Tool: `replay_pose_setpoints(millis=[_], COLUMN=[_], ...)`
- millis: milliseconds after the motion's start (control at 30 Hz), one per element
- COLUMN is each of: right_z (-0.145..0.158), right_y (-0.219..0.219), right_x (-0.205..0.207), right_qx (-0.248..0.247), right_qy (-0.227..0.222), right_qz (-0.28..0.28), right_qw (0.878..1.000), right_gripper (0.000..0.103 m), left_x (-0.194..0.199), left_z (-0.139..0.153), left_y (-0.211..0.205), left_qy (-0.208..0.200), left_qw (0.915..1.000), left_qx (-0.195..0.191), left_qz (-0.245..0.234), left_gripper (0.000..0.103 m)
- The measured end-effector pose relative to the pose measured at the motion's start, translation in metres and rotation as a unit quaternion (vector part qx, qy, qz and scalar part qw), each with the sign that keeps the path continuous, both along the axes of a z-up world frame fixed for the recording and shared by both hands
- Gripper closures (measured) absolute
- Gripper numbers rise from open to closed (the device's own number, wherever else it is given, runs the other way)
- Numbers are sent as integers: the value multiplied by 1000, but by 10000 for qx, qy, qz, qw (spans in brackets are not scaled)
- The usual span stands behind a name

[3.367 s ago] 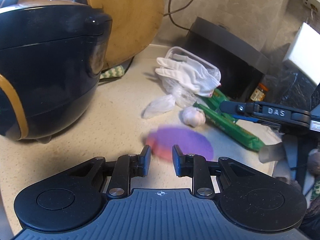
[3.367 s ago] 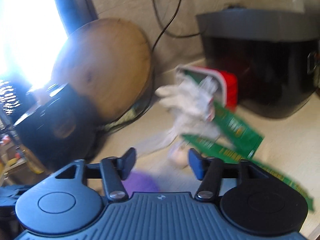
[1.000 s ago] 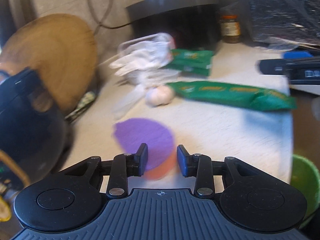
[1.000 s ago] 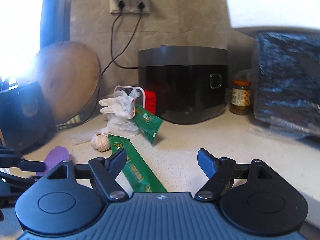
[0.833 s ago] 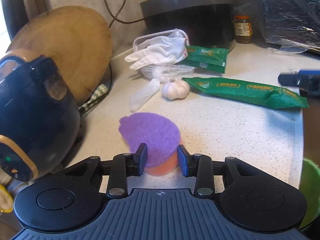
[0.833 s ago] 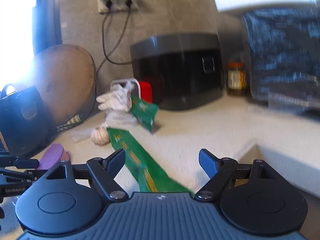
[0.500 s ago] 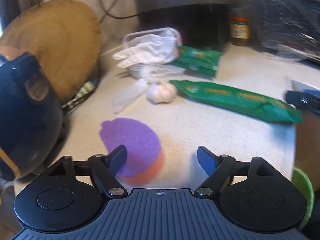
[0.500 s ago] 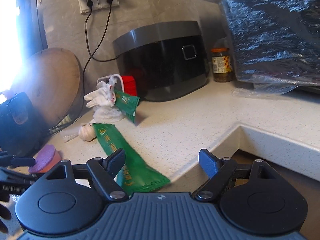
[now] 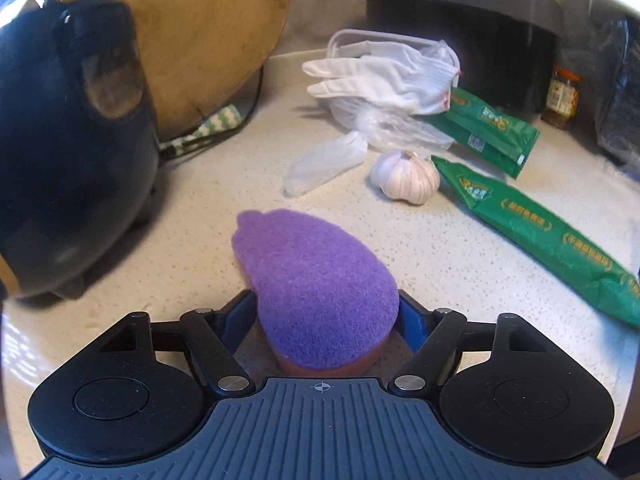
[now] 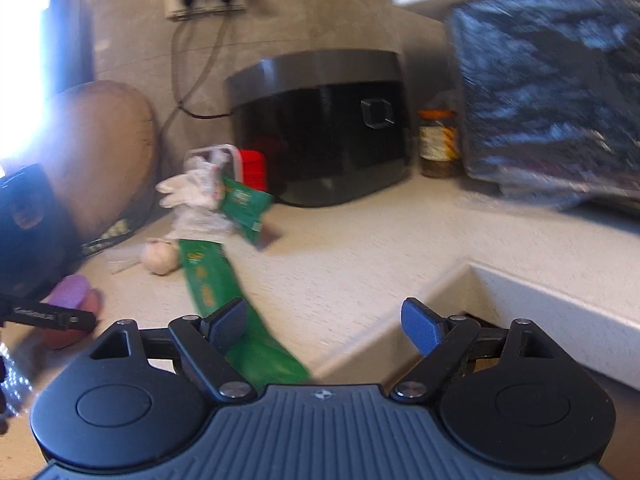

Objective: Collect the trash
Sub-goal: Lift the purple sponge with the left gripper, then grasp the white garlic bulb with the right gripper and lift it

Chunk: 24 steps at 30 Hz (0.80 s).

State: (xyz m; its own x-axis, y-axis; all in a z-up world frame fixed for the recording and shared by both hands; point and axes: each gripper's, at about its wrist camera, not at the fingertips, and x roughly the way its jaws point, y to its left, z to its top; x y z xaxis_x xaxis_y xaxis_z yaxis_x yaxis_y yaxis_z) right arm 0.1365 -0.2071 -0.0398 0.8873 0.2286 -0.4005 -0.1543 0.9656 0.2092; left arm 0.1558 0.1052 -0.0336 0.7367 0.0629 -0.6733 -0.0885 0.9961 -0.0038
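A purple-topped orange sponge (image 9: 320, 276) lies on the speckled counter between the fingers of my left gripper (image 9: 326, 312), which is open wide; the blue pads stand close beside it. Beyond it lie a garlic bulb (image 9: 406, 176), a clear plastic wrapper (image 9: 324, 158), a white glove (image 9: 380, 76) on a clear box, a folded green packet (image 9: 484, 128) and a long green packet (image 9: 536, 228). My right gripper (image 10: 324, 320) hovers at the counter's edge with its jaws opening. The near end of the long green packet (image 10: 212, 284) lies under its left finger, and nothing is gripped.
A black and gold cooker (image 9: 68, 152) stands close on the left with a round wooden board (image 9: 208, 28) behind it. A dark appliance (image 10: 320, 128), a jar (image 10: 438, 140) and a black wrapped bundle (image 10: 552, 92) line the back. The counter edge (image 10: 400, 332) steps down at the right.
My left jaws went from a narrow gap to wide open and moved forward around the sponge. The right gripper's jaws widened slightly and its view shifted little.
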Motion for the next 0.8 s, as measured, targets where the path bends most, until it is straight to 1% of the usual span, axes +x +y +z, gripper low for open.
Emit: replay_pose_setpoints(millis=[67, 100, 133, 167, 200, 233, 267, 333, 367, 433, 467, 533, 567, 667, 800], right_z=[12, 20, 28, 36, 43, 49, 53, 57, 57, 55, 52, 46, 42, 32, 23], right_y=[12, 19, 27, 35, 43, 51, 60, 77, 85, 107, 118, 145, 156, 184, 198], right_x=[1, 3, 6, 11, 19, 29, 40, 62, 72, 93, 102, 117, 122, 138, 156], right_qx=[-98, -132, -135, -95, -9, 108, 227, 423, 471, 380, 248, -66, -252, -825, -1085], right_qy=[-165, -264, -340, -344, -252, -78, 151, 584, 744, 987, 1071, 1166, 1179, 1232, 1352], right_qz=[267, 432, 646, 915, 1240, 1570, 1835, 2198, 2296, 2278, 2208, 2129, 2070, 1852, 1522], right_qw=[9995, 9986, 9972, 9952, 9920, 9875, 9826, 9729, 9693, 9680, 9691, 9701, 9709, 9715, 9730], right_gripper=[17, 17, 16, 16, 16, 16, 16, 16, 16, 17, 18, 23, 23, 24, 24], left_x=[2, 2, 3, 1, -2, -9, -18, -40, -52, -75, -86, -105, -113, -129, -138], left_z=[0, 0, 1, 2, 5, 10, 15, 26, 31, 39, 41, 44, 44, 42, 35], left_y=[3, 4, 6, 9, 13, 17, 20, 24, 24, 22, 20, 17, 16, 21, 36], left_qy=[-58, -81, -76, -61, -59, -105, -194, -425, -541, -716, -778, -881, -921, -985, -1027], left_qw=[10000, 9999, 9999, 9997, 9992, 9984, 9979, 9973, 9968, 9951, 9943, 9924, 9915, 9901, 9876], left_qx=[-46, -66, -117, -249, -405, -554, -619, -589, -563, -582, -594, -643, -678, -825, -1132], left_qz=[26, 11, -24, -34, -31, -36, -54, -130, -186, -344, -434, -572, -616, -564, -368], left_gripper=[25, 26, 27, 28, 28, 28, 28, 28, 28, 28, 28, 28, 28, 28, 28])
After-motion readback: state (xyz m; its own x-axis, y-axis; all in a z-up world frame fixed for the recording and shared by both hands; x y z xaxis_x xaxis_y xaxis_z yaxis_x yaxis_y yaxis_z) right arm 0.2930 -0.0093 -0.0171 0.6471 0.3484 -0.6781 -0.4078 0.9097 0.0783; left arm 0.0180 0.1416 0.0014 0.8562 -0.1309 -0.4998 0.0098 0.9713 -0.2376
